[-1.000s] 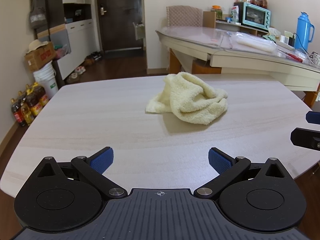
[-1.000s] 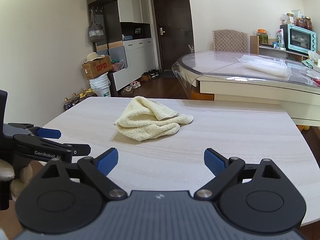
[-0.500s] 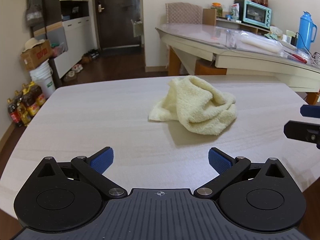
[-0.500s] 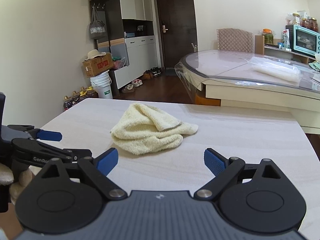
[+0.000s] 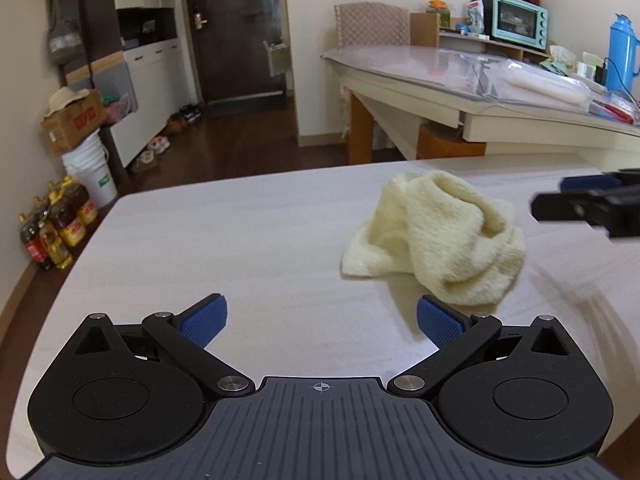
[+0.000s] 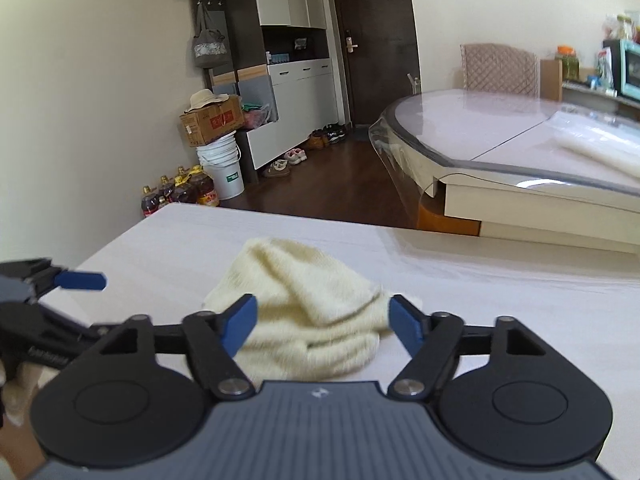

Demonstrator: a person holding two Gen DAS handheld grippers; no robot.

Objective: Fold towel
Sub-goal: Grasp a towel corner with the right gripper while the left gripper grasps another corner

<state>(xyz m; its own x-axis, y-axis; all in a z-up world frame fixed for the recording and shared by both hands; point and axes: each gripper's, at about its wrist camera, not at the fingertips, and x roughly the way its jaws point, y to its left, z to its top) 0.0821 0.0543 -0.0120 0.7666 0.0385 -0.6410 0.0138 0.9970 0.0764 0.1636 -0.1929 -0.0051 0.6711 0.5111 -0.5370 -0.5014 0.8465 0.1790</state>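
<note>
Pale wood-grain table [image 5: 240, 240]: the largest item, rounded corners, filling the foreground of both wrist views; carries the towel.

Second table [image 5: 460, 92] behind it: cream frame, clear cover on top, long wrapped roll [image 5: 544, 86] lying on it.

Dark door [image 6: 372, 44] and white cabinet [image 6: 296, 92] along the far wall, shoes [image 6: 296, 156] on the floor at the cabinet's foot.

Cardboard box [image 6: 212, 122] with a straw hat [image 6: 208, 98] on top, the box resting on a white bucket [image 6: 222, 168]; cooking-oil bottles [image 5: 56, 224] clustered on the floor beside the bucket.

Teal toaster oven [image 5: 518, 20] on a shelf behind the second table; blue thermos [image 5: 622, 54] to its right.

Cream terry towel [image 5: 440, 236]: crumpled in a loose heap, unfolded, lying on the pale table right of centre in the left wrist view.

Right gripper [image 6: 322, 320]: released, jaws spread, the towel [image 6: 308, 312] lying between and just ahead of the blue pads [image 6: 404, 322]; whether a pad touches the cloth cannot be told. In the left view it [image 5: 592, 204] shows to the right of the towel.

Left gripper [image 5: 320, 320]: released, jaws wide apart, nothing between them; held over the table with the towel just ahead of its right pad, apart from it.
</note>
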